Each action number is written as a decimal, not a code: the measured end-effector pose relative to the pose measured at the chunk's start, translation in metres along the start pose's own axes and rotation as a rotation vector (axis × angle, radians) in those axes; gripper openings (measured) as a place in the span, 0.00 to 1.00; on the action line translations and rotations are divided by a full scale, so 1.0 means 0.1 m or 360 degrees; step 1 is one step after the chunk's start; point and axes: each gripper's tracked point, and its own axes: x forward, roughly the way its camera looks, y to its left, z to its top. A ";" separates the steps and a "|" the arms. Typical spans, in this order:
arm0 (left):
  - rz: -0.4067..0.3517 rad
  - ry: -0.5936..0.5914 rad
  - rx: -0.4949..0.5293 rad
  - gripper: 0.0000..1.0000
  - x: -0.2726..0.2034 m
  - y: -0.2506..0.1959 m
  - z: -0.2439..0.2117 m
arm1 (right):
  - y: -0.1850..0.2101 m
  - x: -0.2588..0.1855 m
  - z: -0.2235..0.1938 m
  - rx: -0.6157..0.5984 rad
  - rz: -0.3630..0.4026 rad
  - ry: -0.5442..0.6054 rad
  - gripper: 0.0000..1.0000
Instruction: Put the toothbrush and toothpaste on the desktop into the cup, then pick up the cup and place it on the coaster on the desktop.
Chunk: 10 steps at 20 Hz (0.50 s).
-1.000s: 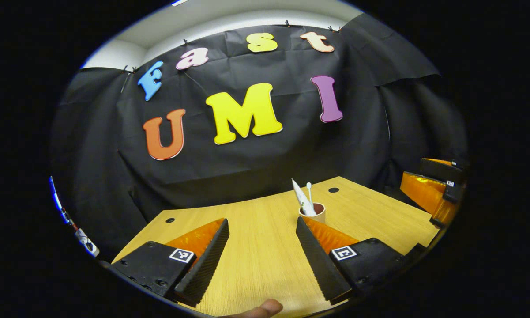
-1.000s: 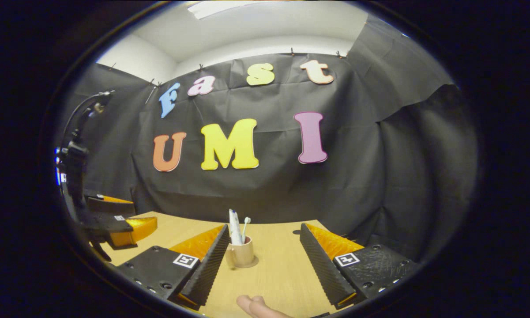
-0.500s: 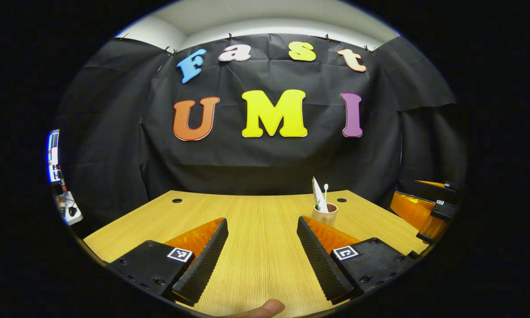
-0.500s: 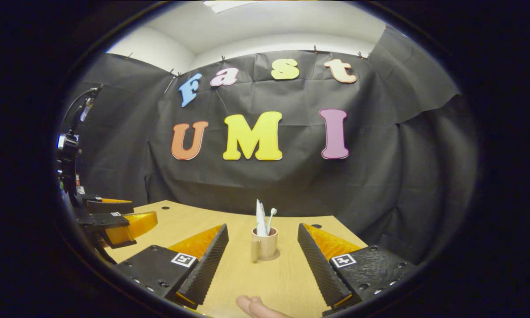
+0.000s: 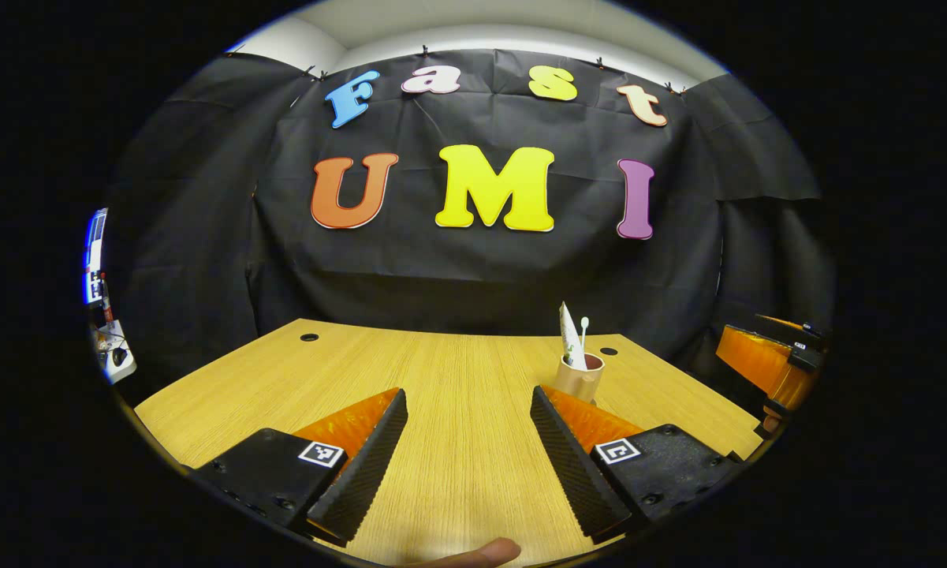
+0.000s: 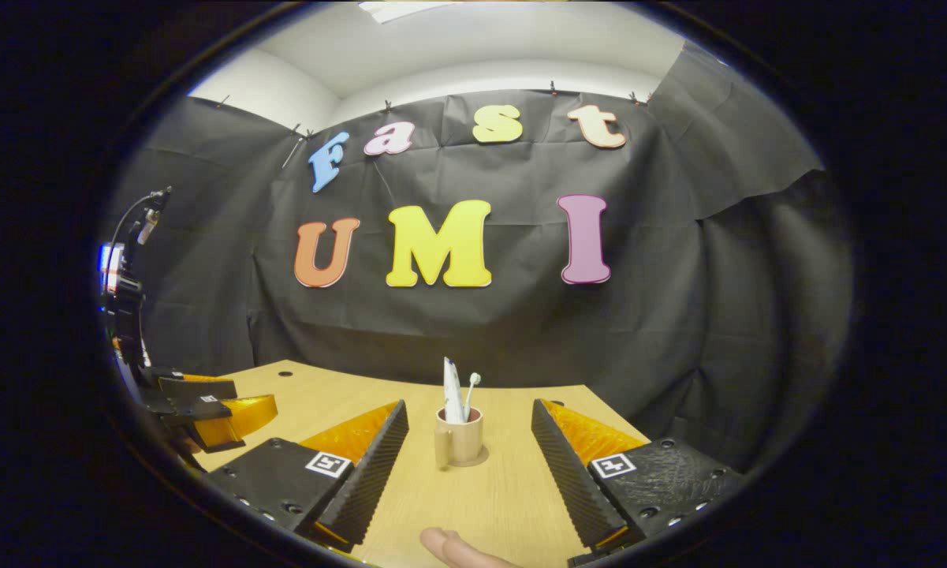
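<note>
Apparently finished: cup (image 6: 459, 436) stands on coaster (image 6: 479, 457) ahead between right gripper (image 6: 470, 473) wide fingers; left gripper (image 5: 468, 465) likewise wide, empty.

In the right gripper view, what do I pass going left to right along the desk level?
The left tool at the far left edge, then the right tool's own left finger, the cup with the toothpaste and toothbrush standing in it, then its own right finger.
</note>
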 end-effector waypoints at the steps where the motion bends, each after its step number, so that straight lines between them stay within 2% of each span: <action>1: -0.0006 -0.0003 0.0002 1.00 0.00 -0.02 0.00 | 0.00 0.00 0.00 -0.0004 0.0000 0.0002 0.97; 10: -0.0023 -0.0028 0.0163 1.00 -0.04 -0.13 0.00 | 0.05 0.01 -0.06 -0.0014 0.0017 0.0032 0.95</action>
